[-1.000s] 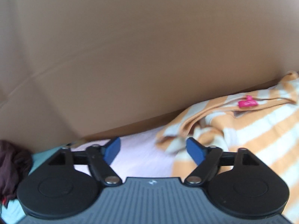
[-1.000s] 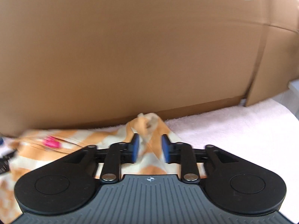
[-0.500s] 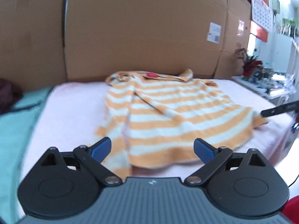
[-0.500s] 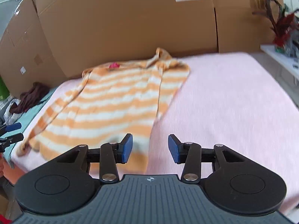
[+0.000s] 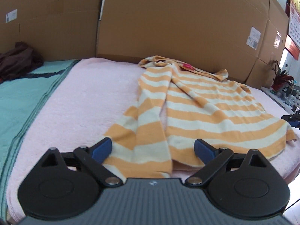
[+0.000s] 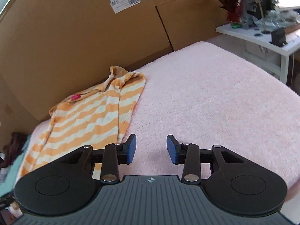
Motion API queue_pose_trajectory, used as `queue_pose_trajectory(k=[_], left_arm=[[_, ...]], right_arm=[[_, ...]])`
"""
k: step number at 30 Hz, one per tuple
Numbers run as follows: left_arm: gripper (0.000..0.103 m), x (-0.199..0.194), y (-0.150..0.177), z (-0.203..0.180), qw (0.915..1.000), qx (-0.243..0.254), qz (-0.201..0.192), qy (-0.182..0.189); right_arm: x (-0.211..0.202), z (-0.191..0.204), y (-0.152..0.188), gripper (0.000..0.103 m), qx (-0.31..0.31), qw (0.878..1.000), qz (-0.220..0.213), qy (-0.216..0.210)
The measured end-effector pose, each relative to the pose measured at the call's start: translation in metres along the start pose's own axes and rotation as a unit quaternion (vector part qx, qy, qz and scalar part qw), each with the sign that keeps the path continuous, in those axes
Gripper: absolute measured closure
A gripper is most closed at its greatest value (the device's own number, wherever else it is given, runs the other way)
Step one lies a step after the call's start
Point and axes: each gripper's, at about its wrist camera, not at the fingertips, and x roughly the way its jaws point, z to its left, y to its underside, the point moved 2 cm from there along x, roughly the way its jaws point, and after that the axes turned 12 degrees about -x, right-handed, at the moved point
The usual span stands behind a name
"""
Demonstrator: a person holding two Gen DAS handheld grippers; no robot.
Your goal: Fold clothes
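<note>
Jaws: both grippers spread, empty. Left gripper over striped shirt hem; risk: pinching pink blanket beneath.

Looks like a makeshift workroom or storage space: big cardboard sheets as walls, a pink fuzzy blanket covering the table, cluttered white shelf, red wall calendar.

striped shirt: 1 | pink blanket: 1 | teal cloth: 1 | dark garment: 1
</note>
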Motion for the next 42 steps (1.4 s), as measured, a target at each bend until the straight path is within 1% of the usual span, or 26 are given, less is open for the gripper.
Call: queue_pose_trajectory(k=[3,7,9,11,12,13,15,16,18,19,21,22,24,26,27,29,30,31,33,34,35,36,38,41,42], left_arm=[[0.008,0.001,-0.005,0.007,0.9998,-0.005,-0.008,-0.016],[0.007,0.009,-0.008,0.015,0.9966,0.015,-0.016,-0.079],[0.005,0.012,-0.01,0.022,0.9939,0.021,-0.015,-0.107],[0.005,0.011,-0.014,0.026,0.9932,0.019,-0.017,-0.114],[0.007,0.009,-0.017,0.026,0.9931,0.017,-0.018,-0.115],[0.007,0.005,-0.02,0.025,0.993,0.017,-0.022,-0.114],[0.008,-0.006,-0.023,0.017,0.9934,0.027,-0.034,-0.106],[0.008,-0.013,-0.025,0.01,0.9938,0.038,-0.042,-0.096],[0.005,-0.028,-0.026,-0.006,0.9932,0.065,-0.06,-0.077],[0.004,-0.034,-0.027,-0.013,0.993,0.074,-0.067,-0.064],[0.003,-0.046,-0.03,-0.026,0.9931,0.084,-0.075,-0.03],[0.003,-0.049,-0.03,-0.032,0.9933,0.088,-0.075,-0.012],[0.002,-0.048,-0.028,-0.044,0.9935,0.093,-0.061,0.025],[0.002,-0.037,-0.021,-0.051,0.9937,0.1,-0.035,0.036],[0.002,-0.031,-0.016,-0.054,0.9937,0.103,-0.021,0.038],[0.002,-0.025,-0.011,-0.055,0.9944,0.097,-0.006,0.042],[0.003,-0.023,-0.009,-0.055,0.9948,0.092,-0.001,0.044],[0.003,-0.021,-0.007,-0.054,0.9952,0.087,0.004,0.046],[0.003,-0.017,-0.003,-0.054,0.9957,0.077,0.014,0.05],[0.003,-0.015,-0.001,-0.054,0.9959,0.072,0.02,0.052],[0.003,-0.013,0.001,-0.053,0.996,0.066,0.025,0.054],[0.005,-0.011,0.003,-0.053,0.9961,0.061,0.03,0.057],[0.007,-0.007,0.007,-0.052,0.996,0.051,0.04,0.061],[0.007,-0.001,0.013,-0.052,0.9956,0.036,0.056,0.067],[0.007,0.001,0.015,-0.051,0.9953,0.031,0.061,0.069]], right_arm=[[0.018,0.013,-0.008,0.068,-0.02,1.0,-0.004,0.006],[0.032,0.022,-0.016,0.068,-0.01,1.0,0.004,-0.024],[0.037,0.031,-0.017,0.068,-0.027,0.999,0.004,-0.022],[0.04,0.034,-0.017,0.079,-0.037,0.999,0.003,-0.013],[0.041,0.035,-0.017,0.096,-0.041,0.999,0.002,-0.008],[0.042,0.036,-0.017,0.098,-0.046,0.999,0.002,-0.003],[0.04,0.03,-0.019,0.098,-0.03,1.0,-0.003,-0.007],[0.039,0.027,-0.02,0.102,-0.02,1.0,-0.005,-0.01],[0.036,0.02,-0.023,0.102,-0.001,1.0,-0.01,-0.015],[0.035,0.016,-0.024,0.103,0.008,1.0,-0.012,-0.018],[0.031,0.012,-0.028,0.103,-0.003,1.0,-0.015,0.0],[0.032,0.01,-0.027,0.102,-0.004,1.0,-0.006,-0.003],[0.033,0.009,-0.024,0.102,-0.004,1.0,0.014,-0.018],[0.035,0.013,-0.018,0.097,-0.007,0.999,0.028,-0.034],[0.034,0.017,-0.015,0.094,-0.014,0.999,0.022,-0.031],[0.033,0.023,-0.014,0.077,-0.015,0.999,0.015,-0.036],[0.033,0.025,-0.014,0.074,-0.011,0.999,0.013,-0.042],[0.034,0.028,-0.013,0.073,-0.009,0.999,0.013,-0.051],[0.037,0.035,-0.012,0.076,-0.014,0.998,0.011,-0.059],[0.038,0.039,-0.011,0.089,-0.021,0.998,0.01,-0.056],[0.04,0.041,-0.011,0.097,-0.026,0.998,0.011,-0.052],[0.04,0.041,-0.011,0.097,-0.023,0.998,0.009,-0.051],[0.037,0.033,-0.014,0.098,0.005,0.998,-0.002,-0.063],[0.027,0.015,-0.023,0.098,0.049,0.996,-0.019,-0.07],[0.023,0.012,-0.026,0.098,0.052,0.996,-0.026,-0.062]])
